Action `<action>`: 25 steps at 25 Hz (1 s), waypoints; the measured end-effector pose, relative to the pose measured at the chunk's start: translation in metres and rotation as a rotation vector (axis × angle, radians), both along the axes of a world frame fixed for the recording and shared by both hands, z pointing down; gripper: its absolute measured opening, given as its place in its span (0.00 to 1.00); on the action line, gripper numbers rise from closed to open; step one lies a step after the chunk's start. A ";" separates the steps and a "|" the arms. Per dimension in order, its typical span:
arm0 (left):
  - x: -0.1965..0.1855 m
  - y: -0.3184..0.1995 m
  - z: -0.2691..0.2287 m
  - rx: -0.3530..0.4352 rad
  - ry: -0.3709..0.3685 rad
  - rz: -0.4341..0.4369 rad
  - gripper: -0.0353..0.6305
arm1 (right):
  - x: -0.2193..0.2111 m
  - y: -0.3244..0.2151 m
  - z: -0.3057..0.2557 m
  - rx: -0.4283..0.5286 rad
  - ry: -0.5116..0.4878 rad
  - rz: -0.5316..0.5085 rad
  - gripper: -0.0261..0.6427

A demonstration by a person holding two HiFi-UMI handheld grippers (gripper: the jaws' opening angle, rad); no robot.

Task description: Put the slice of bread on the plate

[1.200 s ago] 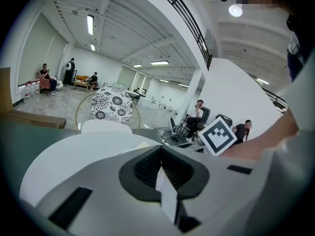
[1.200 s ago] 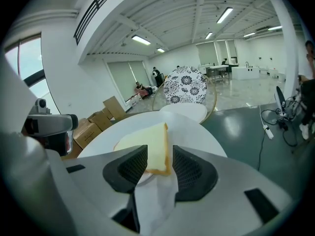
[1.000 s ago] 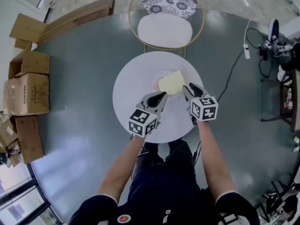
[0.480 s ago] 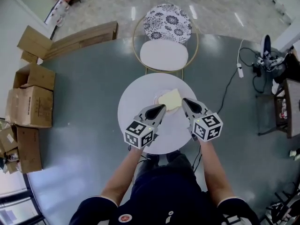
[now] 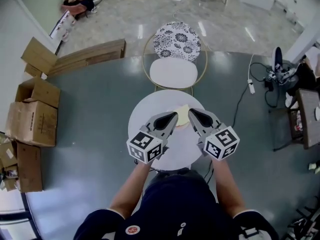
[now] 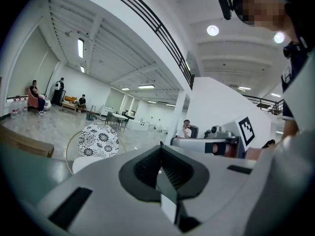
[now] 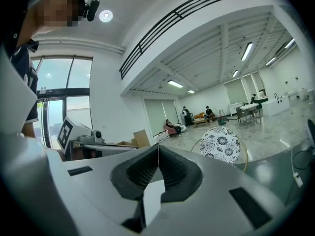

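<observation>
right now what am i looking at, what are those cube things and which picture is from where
No robot: a person holds a gripper in each hand, the left gripper and the right gripper. The marker cubes are part of them. The head view comes from a camera on the person's head, looking down; the other two come from cameras riding on each gripper, looking along its fingers. Below is a round white table with a slice of bread, seemingly on a plate, partly hidden. A floral chair stands beyond. Both grippers' fingers are shut and hold nothing.
</observation>
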State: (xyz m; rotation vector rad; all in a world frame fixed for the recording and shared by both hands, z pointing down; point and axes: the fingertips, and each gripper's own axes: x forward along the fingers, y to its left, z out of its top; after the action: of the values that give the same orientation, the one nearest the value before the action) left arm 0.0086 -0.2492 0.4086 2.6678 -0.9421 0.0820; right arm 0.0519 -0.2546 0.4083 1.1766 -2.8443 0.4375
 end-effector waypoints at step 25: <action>-0.008 0.013 -0.047 0.088 0.031 0.021 0.06 | -0.014 0.011 -0.058 0.123 -0.009 0.017 0.05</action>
State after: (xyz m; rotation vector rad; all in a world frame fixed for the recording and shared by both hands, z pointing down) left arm 0.0009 -0.2363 0.3613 2.7518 -0.9283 0.0038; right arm 0.0375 -0.2440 0.3506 1.2221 -2.9077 0.2722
